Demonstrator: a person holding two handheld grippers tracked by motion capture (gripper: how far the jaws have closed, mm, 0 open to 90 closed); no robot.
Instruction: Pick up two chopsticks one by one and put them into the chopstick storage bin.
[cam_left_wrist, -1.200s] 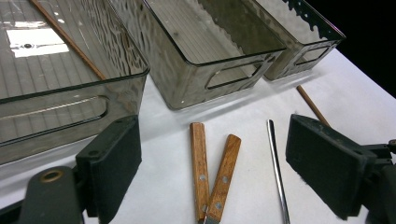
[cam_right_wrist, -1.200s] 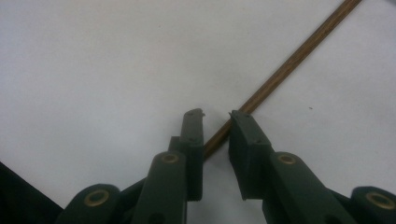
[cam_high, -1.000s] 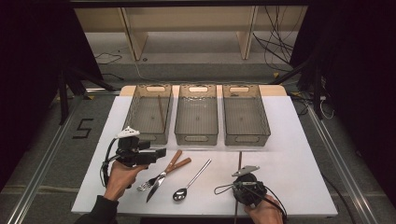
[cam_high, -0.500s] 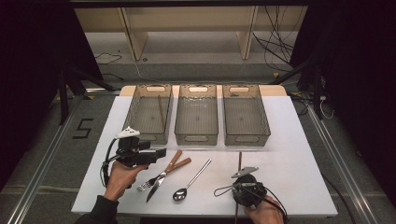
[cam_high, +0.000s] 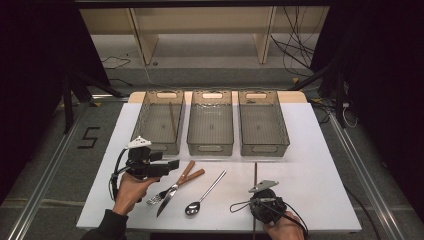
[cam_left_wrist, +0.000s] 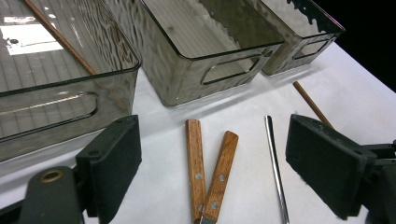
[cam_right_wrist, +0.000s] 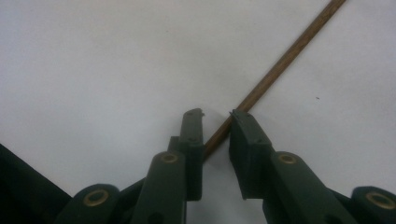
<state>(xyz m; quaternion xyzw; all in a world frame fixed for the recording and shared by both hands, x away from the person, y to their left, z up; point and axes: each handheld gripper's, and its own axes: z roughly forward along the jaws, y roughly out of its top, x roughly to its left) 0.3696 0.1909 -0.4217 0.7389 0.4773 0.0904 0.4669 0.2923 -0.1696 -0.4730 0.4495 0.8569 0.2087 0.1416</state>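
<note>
Chopstick (cam_right_wrist: 280, 65) handling at the front right of the white table (cam_high: 320, 150): a thin, straight brown wooden stick lay flat on the cloth, running away from the person toward the right-hand bin (cam_high: 262, 121), with its near end between the jaws of the right gripper (cam_right_wrist: 216, 115). Those jaws stood narrow and had just been closing around the stick; a small gap remained on either side, so the pads were not yet pressing on it. By appearance the stick was light and stiff, round and smooth, and therefore likely to roll or swivel under a loose pinch. A hold nearer its middle would probably balance it better than one at the end, where the long free part could droop or swing; because it lay flush on the cloth, the jaw tips would have to reach right down to the surface. A second stick (cam_high: 172, 119) already lay in the left-hand bin (cam_high: 159, 121). The left gripper (cam_left_wrist: 212, 154) hovered with jaws wide and empty above the wooden handles of a knife (cam_high: 176, 189) and a fork (cam_high: 178, 187), beside a spoon (cam_high: 205, 194).
</note>
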